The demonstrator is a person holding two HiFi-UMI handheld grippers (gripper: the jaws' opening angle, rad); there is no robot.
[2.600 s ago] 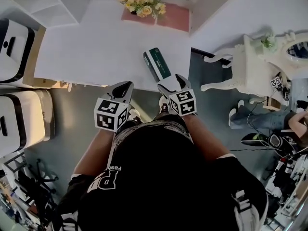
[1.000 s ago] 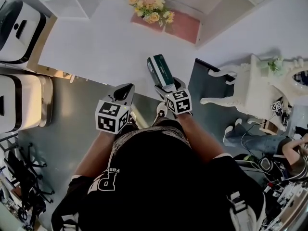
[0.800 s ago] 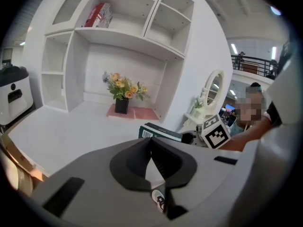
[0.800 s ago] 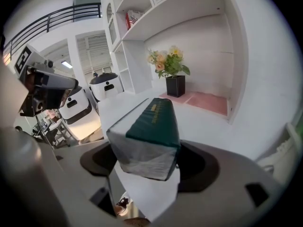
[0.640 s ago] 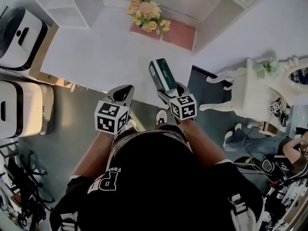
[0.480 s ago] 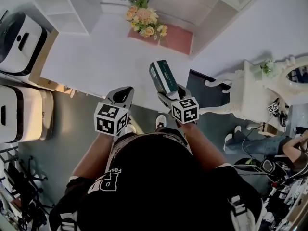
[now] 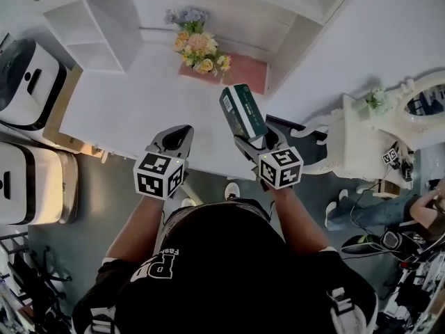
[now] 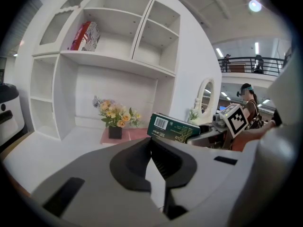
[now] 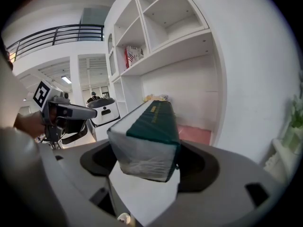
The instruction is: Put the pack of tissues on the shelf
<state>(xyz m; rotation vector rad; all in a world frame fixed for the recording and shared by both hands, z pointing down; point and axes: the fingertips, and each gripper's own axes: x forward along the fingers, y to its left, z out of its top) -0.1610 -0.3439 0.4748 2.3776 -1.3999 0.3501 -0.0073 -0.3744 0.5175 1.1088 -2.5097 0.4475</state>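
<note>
Shelving [image 7: 111,19] in white fills the wall: open compartments above a deep recess, with a broad counter [image 7: 125,110] as its base. Right of the shelving stands an ornate white dressing table [image 7: 354,141]. At the shelving's left end sit two white appliances [image 7: 28,68]. At the back of the recess, flowers [image 7: 198,46] in yellow and pink stand at the edge of a pink mat [image 7: 245,72]. The right gripper [image 7: 259,136], in front of the shelving's recess, has its jaws spread wide and pressed on the two long sides of the pack of tissues [image 7: 243,111]. That pack, dark green with white sides, is in the air over the counter's front right part, its far end pointing at the shelving; it is not yet on a shelf. The left gripper [image 7: 182,129] hangs over the counter's front edge, left of the pack, jaws closed together on nothing. A red box [image 8: 86,36] leans in an upper left compartment of the shelving.
</note>
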